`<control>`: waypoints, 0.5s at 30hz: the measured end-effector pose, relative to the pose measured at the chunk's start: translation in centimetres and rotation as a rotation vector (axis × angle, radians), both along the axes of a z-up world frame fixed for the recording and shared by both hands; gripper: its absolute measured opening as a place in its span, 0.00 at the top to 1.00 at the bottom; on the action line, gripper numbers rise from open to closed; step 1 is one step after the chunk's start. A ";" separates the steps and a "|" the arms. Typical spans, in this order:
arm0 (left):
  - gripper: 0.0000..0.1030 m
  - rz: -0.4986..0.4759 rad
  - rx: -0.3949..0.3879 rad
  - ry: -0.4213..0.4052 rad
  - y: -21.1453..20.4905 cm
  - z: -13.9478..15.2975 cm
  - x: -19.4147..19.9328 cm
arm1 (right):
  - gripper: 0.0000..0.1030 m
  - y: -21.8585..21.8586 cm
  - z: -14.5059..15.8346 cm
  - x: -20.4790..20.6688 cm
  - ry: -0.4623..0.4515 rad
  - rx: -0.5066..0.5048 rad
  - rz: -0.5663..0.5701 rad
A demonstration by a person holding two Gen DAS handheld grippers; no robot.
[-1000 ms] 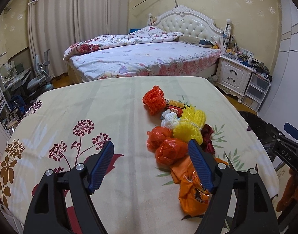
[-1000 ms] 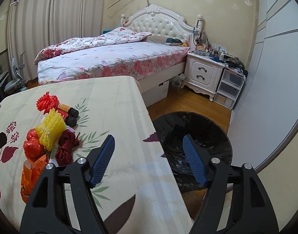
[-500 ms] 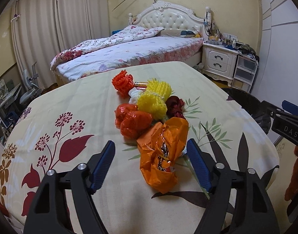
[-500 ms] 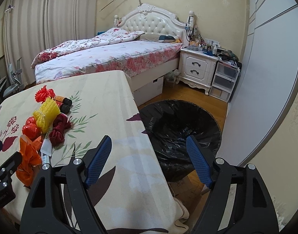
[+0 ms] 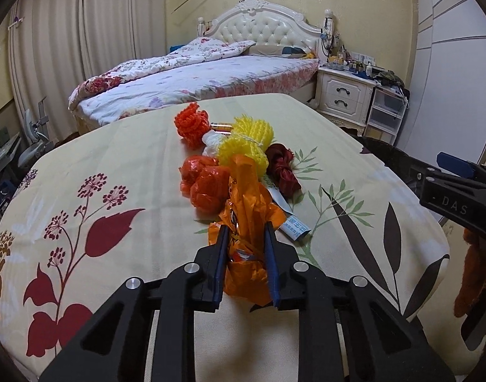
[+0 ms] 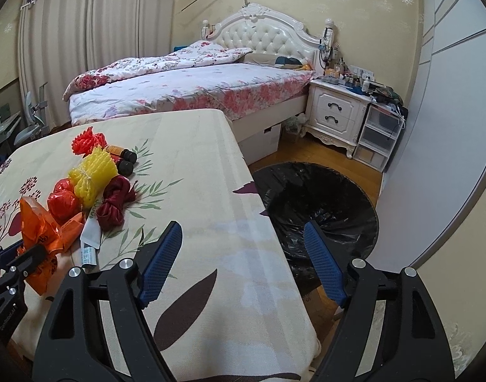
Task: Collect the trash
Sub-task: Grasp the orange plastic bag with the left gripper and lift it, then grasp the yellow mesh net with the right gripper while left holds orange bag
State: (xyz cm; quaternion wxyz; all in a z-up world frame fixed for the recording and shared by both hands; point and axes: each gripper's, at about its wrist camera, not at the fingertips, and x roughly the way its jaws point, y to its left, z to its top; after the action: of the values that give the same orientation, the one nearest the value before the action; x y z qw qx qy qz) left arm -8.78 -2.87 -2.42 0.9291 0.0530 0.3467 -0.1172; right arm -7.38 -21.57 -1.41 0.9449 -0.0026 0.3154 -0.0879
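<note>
Left gripper, wide apart half a second ago, now has its jaws clamped on the orange plastic bag at the near end of the trash pile on the table. First pick secured. Right gripper stays spread, empty; black-lined bin lies just ahead of it, ready for the drop.

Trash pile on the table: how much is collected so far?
Nothing looks binned yet: no colored trash shows in the black-lined bin. In hand: the left tongs are shut on the orange plastic bag. Left on the table: yellow foam net, orange-red net, red bags, dark red cloth, bottles. The right tongs are open.
</note>
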 end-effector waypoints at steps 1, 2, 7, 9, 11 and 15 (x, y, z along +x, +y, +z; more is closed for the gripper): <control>0.78 0.010 0.002 -0.013 0.3 0.3 -0.1 | 0.25 0.3 0.1 0.2 0.001 0.000 0.007; 0.78 0.023 0.000 -0.022 0.7 0.5 -0.1 | 0.25 0.6 0.1 0.4 0.002 0.000 0.015; 0.78 0.097 -0.013 -0.036 3.3 1.3 1.3 | 0.25 2.8 0.6 1.9 0.009 -0.004 0.059; 0.78 0.127 -0.017 -0.033 4.3 1.4 2.2 | 0.25 3.8 0.9 2.7 0.010 -0.003 0.082; 0.78 0.160 -0.016 -0.030 5.6 1.5 3.1 | 0.25 5.0 1.4 3.4 0.005 0.000 0.105; 0.78 0.226 0.020 -0.053 7.7 1.7 4.8 | 0.25 7.5 1.9 5.2 0.003 0.003 0.162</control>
State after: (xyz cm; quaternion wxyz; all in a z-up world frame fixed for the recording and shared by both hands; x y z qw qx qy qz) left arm -4.02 4.87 -0.71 0.9446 0.0261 0.3270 -0.0068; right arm -2.19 -14.10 0.53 0.9484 -0.0270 0.3158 -0.0106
